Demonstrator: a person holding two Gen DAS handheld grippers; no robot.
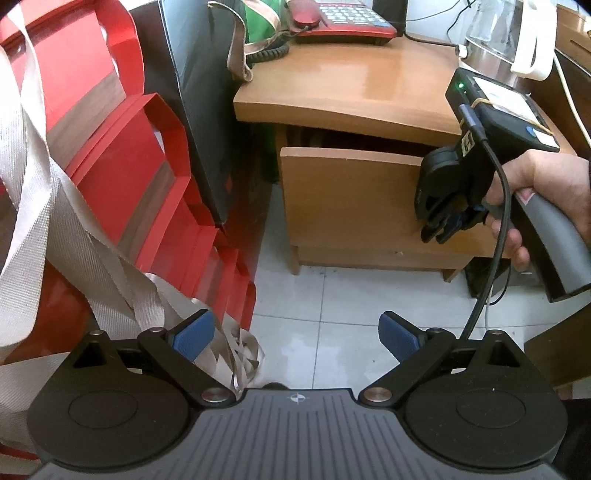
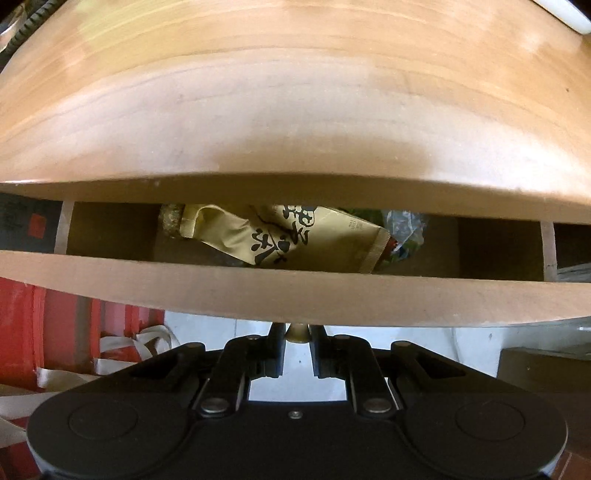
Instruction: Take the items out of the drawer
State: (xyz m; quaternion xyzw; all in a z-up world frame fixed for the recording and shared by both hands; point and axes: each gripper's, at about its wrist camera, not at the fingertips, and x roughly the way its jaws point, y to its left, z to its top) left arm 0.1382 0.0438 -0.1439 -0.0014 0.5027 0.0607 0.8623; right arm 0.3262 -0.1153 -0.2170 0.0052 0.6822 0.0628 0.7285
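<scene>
Right gripper [image 2: 297, 354] fingers pinch the drawer [image 2: 295, 295] knob; drawer ajar under the bench [image 2: 295, 92] top. Yellow pouch [image 2: 295, 236] lies inside. Left gripper [image 1: 297, 338] fingers spread, above the floor.

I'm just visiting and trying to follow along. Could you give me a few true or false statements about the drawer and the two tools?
1. The drawer is partly open. True.
2. The left gripper has its fingers closed. False: they are spread wide apart, holding nothing.
3. A yellow packet lies inside the drawer. True.
4. The right gripper is holding the red telephone. False: it is shut on the drawer's small knob; the telephone sits on top of the cabinet.
</scene>
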